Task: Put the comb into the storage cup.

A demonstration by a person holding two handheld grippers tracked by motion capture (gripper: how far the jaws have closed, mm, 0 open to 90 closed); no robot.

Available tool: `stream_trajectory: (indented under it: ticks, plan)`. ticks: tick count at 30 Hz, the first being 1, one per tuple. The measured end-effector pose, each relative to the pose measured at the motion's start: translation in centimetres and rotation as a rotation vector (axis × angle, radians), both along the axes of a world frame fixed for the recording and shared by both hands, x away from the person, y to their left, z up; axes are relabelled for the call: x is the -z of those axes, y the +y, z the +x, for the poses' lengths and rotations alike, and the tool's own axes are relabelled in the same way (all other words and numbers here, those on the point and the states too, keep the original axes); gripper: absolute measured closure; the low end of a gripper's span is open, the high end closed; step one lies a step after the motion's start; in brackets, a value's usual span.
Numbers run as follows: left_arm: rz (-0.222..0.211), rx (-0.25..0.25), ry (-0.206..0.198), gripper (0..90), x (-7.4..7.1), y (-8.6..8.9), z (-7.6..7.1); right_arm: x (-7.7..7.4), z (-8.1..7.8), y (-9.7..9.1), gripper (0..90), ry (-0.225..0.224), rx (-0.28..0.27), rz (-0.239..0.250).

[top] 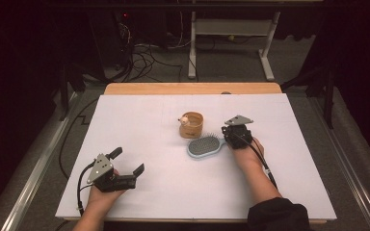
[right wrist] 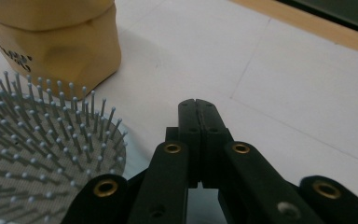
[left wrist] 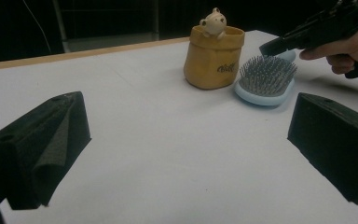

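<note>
A light-blue hairbrush lies bristles up near the middle of the white sheet. Just behind it stands a tan pouch-shaped pot with a small bear figure on its rim. My right gripper is at the brush's right end, beside the bristles and over the handle end. Its jaws are shut pad to pad, and I see nothing between the tips. My left gripper rests at the front left, wide open and empty. In its view it faces the pot and brush.
The white sheet covers a wooden table whose bare edge shows at the back. Beyond it are a white desk frame and floor cables. Metal rails run along both sides.
</note>
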State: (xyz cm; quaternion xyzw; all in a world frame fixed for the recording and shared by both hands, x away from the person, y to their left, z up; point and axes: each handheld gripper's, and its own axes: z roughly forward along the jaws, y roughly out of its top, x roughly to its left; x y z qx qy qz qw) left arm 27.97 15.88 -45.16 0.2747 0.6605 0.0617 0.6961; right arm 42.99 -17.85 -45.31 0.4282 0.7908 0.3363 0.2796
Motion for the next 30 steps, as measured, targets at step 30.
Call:
stream_trajectory:
  ticks: [30]
  plan:
    - [-0.004,0.003,-0.004,0.0,0.0,0.1,0.0,1.0,-0.4,0.7,90.0,0.129,-0.037,-0.095]
